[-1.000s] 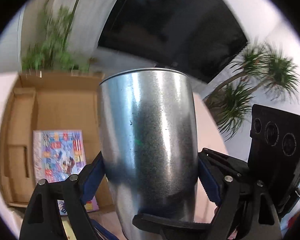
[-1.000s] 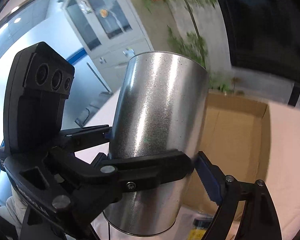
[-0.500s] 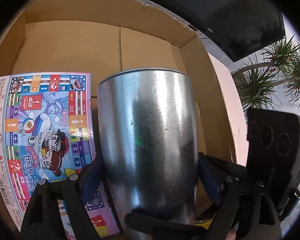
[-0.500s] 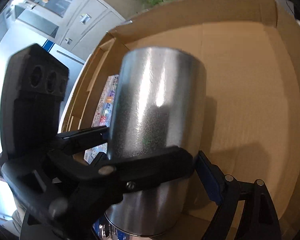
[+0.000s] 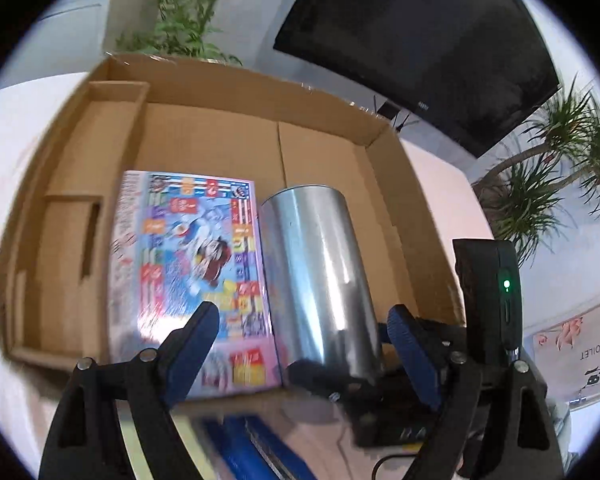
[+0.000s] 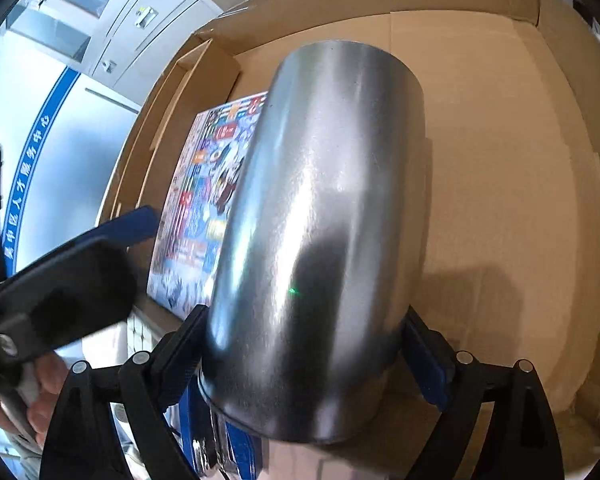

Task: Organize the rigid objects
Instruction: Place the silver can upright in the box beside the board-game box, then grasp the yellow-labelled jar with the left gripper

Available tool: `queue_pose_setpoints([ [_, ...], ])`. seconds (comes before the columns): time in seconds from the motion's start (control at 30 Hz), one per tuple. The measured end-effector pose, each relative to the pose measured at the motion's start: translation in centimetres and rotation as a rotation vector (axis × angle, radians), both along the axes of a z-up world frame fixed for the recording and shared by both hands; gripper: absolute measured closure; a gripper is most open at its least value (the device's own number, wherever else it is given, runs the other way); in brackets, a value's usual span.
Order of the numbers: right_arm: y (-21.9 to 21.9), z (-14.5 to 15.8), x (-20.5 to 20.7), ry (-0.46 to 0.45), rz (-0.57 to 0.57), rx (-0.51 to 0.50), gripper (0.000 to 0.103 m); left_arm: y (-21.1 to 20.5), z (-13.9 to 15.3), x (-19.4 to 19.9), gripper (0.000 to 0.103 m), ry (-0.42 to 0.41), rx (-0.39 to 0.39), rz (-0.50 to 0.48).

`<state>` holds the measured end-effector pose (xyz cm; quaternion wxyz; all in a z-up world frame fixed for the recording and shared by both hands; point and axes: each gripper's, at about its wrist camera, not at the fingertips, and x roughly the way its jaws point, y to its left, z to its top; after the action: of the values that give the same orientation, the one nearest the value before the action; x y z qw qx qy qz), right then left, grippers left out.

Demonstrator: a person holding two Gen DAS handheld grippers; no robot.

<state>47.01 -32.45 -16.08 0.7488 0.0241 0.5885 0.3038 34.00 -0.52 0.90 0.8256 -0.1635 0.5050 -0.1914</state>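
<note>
Steel like this is stiff and will not give under the pads, but it is smooth and glossy, so expect the steel cup to slide or roll if you loosen off while it is tilted. It is probably light, being a thin-walled tumbler. Take it across the body near the narrower end, where your right gripper has it, rather than by the rim.

It is a plain, brushed-silver cylinder, slightly tapered, with bright streaks of reflection and no handle or marking that shows. It lies at a slant inside the cardboard box, just beside the colourful game box that lies flat on the box floor; most of the floor on the cup's other side is bare.

Your right gripper's jaws have just been opening, with the cup between them. The pads stand right at its wall on both sides — whether they are pressing on it I cannot tell from this close, distorted view.

Your left gripper is spread wide and holds nothing — its blue pads stand clear, on your side of the cup. From the right wrist it is a dark blur at the left edge.
</note>
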Motion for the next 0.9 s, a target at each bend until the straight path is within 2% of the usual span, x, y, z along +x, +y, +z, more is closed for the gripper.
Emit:
queue_pose_setpoints([
  [0.1, -1.1, 2.5, -3.0, -0.085, 0.015, -0.014, 0.012, 0.9, 1.5, -3.0, 0.016, -0.063, 0.012, 0.016],
  [0.23, -5.8, 7.5, -8.4, -0.259, -0.036, 0.022, 0.005, 0.0, 2.9, -7.3, 0.014, -0.173, 0.103, 0.042],
  [0.3, -8.9, 8.5, -10.7, -0.333, -0.068, 0.020, 0.001, -1.4, 2.2, -9.1, 0.014, -0.157, 0.074, 0.008],
  [0.33, -10.3, 8.2, -11.5, -0.339, -0.072, 0.005, 0.001, -2.0, 1.8, -9.6, 0.014, -0.137, 0.052, -0.013],
  [0.37, -11.4, 7.3, -12.1, -0.317, -0.071, -0.013, 0.001, -2.6, 1.1, -9.9, 0.014, -0.112, 0.019, -0.039],
  [0.4, -12.0, 6.1, -12.4, -0.284, -0.072, -0.022, 0.007, -3.4, 0.5, -10.1, 0.014, -0.079, -0.025, -0.066],
  [0.43, -11.9, 5.2, -12.3, -0.259, -0.075, -0.030, 0.014, -4.2, -0.4, -10.1, 0.014, -0.040, -0.064, -0.091],
  [0.47, -12.2, 3.9, -12.2, -0.236, -0.069, -0.048, 0.029, -4.9, -1.1, -10.0, 0.014, -0.004, -0.081, -0.108],
  [0.5, -11.7, 3.1, -12.4, -0.245, -0.059, -0.068, 0.032, -5.7, -1.8, -9.6, 0.014, 0.022, -0.093, -0.121],
  [0.57, -10.4, 2.7, -13.2, -0.295, -0.053, -0.092, 0.031, -6.9, -2.7, -9.4, 0.014, 0.071, -0.111, -0.156],
  [0.63, -9.3, 2.8, -14.6, -0.303, -0.002, -0.111, 0.031, -7.5, -3.5, -9.1, 0.014, 0.129, -0.120, -0.177],
  [0.7, -7.8, 2.8, -16.4, -0.263, 0.113, -0.028, 0.033, -7.6, -4.3, -9.2, 0.013, 0.168, -0.110, -0.186],
  [0.73, -7.5, 2.7, -16.9, -0.237, 0.147, 0.011, 0.033, -7.6, -4.7, -9.2, 0.013, 0.186, -0.079, -0.172],
  [0.83, -7.9, 1.9, -16.0, -0.180, 0.108, 0.071, 0.026, -7.1, -6.0, -8.9, 0.013, 0.243, -0.061, -0.139],
  [0.9, -8.3, 0.7, -14.3, -0.093, 0.067, 0.136, 0.022, -7.7, -6.2, -8.9, 0.013, 0.247, -0.020, -0.140],
])
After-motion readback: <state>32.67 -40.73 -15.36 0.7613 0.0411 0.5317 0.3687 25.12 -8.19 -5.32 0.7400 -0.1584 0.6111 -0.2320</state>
